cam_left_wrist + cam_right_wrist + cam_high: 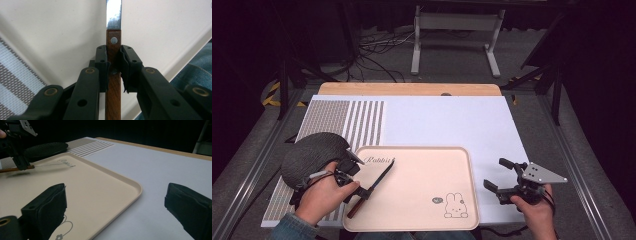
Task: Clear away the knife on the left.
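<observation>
A knife (379,181) with a brown wooden handle (113,82) and a steel blade (113,15) is held low over the left part of a beige tray (427,170). My left gripper (358,189) is shut on the handle, and its pads (102,67) press it from both sides just behind the blade. The blade points toward the tray's far left corner. From the right gripper view the knife (45,165) and left gripper (21,162) are at the far left. My right gripper (494,172) hovers open beside the tray's right edge, with nothing between its jaws (115,202).
A dark grey round plate-like thing (312,152) lies left of the tray on a striped mat (357,120). A white sheet (447,120) covers the table beyond the tray. The tray has a rabbit drawing (455,205) near its front right corner. A white stand (457,30) and cables lie on the floor beyond.
</observation>
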`<state>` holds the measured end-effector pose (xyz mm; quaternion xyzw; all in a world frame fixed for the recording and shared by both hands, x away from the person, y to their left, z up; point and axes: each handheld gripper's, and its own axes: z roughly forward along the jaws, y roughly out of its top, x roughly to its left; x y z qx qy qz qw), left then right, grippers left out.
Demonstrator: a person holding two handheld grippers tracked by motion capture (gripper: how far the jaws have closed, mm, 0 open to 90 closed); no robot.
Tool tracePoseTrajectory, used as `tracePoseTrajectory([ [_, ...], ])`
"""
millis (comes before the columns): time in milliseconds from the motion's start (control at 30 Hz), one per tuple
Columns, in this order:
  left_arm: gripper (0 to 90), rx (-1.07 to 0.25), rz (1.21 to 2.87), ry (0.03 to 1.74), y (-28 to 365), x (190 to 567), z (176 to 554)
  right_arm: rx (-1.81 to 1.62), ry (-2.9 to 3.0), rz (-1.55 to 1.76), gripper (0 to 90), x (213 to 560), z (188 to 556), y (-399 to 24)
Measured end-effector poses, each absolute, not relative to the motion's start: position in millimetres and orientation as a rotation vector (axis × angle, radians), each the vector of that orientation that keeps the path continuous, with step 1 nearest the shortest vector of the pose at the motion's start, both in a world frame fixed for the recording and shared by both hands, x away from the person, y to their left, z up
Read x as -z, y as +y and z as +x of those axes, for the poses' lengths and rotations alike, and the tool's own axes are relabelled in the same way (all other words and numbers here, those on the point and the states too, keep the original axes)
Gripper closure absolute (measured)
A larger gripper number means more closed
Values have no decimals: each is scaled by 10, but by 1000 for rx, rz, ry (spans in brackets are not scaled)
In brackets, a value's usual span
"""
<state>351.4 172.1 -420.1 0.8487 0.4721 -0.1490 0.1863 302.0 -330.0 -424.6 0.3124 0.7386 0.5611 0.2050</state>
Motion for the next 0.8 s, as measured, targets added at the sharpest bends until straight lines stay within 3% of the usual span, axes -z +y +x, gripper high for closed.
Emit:
tracePoseTrajectory([
  [667, 767, 400, 2422, 1360, 1666, 4276, 3513, -1565, 2068, 870, 49, 4250, 3021, -3297],
  [800, 625, 392, 2417, 1343, 1660, 4252, 3508, -1567, 2071, 867, 49, 4251, 3024, -3294],
])
